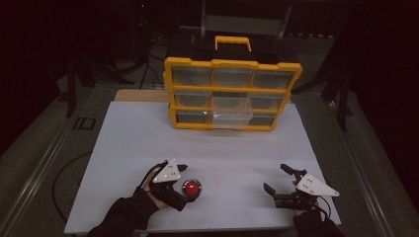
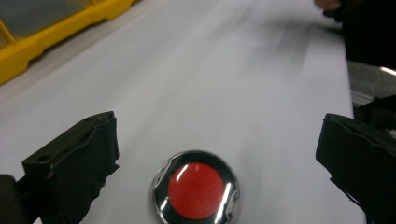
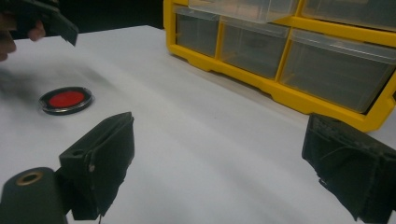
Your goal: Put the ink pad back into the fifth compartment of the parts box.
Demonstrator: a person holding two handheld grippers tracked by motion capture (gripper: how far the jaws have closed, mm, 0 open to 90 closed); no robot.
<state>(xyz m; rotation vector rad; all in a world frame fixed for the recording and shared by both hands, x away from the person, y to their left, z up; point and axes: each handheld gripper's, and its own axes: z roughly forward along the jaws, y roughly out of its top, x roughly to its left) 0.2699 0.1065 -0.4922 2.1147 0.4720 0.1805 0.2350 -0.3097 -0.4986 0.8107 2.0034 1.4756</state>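
Red-topped disc [image 2: 196, 191] between left tongs [image 2: 219, 154]

High view overhead, gripper views low, sharing red button [image 1: 192, 186]

We look down on a white table [image 1: 207, 148] with a yellow drawer organizer [image 1: 230, 94] standing at its far edge, its clear middle drawers pulled partway out. Near us, the left gripper [image 1: 182, 174] hovers just beside a round red button [image 1: 191, 187], jaws apart. Well off to the right, the right gripper [image 1: 276, 178] rests low, jaws spread wide.
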